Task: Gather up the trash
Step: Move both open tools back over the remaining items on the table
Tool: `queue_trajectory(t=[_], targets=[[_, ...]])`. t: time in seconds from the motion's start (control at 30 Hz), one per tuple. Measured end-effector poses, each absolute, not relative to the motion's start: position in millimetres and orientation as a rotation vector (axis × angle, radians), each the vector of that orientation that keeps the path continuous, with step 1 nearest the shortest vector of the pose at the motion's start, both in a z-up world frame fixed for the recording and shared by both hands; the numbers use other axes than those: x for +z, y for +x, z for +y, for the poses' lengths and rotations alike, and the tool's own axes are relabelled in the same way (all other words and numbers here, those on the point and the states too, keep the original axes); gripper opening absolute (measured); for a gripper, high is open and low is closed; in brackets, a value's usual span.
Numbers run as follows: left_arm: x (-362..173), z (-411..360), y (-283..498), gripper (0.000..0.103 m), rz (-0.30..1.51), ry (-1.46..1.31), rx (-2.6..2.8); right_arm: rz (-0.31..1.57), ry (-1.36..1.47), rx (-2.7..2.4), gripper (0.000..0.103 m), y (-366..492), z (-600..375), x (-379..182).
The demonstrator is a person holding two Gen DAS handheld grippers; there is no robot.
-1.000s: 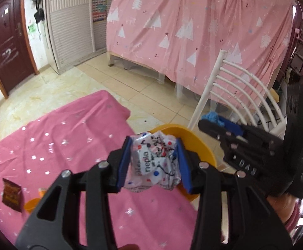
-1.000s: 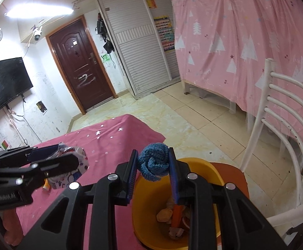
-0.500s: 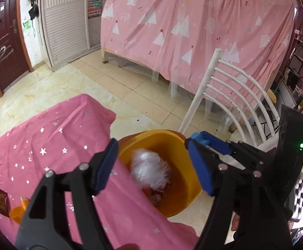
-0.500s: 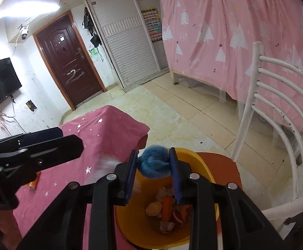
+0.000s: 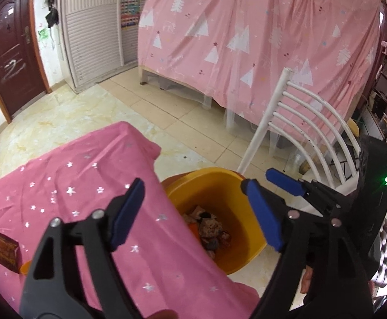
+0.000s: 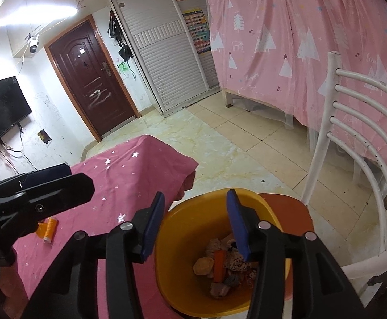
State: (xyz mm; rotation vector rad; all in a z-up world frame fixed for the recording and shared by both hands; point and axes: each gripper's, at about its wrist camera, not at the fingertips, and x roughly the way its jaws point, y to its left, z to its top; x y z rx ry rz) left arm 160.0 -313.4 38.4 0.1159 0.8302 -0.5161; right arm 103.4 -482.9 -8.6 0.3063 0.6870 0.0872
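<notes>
Above the yellow bin point(image 6: 190, 223), both hand-held grippers, left point(image 5: 196, 212) and right point(image 6: 194, 223), have just opened, empty; brown wrapper point(image 5: 6, 252) and orange bottle point(image 6: 50, 229) remain beside it on the tabletop point(image 5: 68, 170).

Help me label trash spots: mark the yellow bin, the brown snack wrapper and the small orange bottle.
yellow bin point(image 6: 182, 228): right wrist view, bare inner wall.
brown snack wrapper point(image 5: 6, 251): left wrist view, wrapper's middle.
small orange bottle point(image 6: 50, 227): right wrist view, its body.

No legible text anywhere.
</notes>
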Motion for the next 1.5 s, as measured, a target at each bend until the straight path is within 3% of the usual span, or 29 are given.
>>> queue_trajectory(t=[0.53, 0.67, 1.5], targets=[[46.7, -245.7, 159.9, 0.079, 0.817, 0.062, -0.428, 0.698, 0.209, 0.18, 0.05, 114.3, -417.7, 3.9], [53.8, -229.2, 159.3, 0.085, 0.796, 0.05, -0.398, 0.702, 0.189, 0.212, 0.05, 116.4, -400.3, 6.6], [62.0, -96.8, 168.2, 0.086, 0.784, -0.025, -0.19, 0.738, 0.042, 0.427, 0.059, 130.2, -271.5, 12.3]])
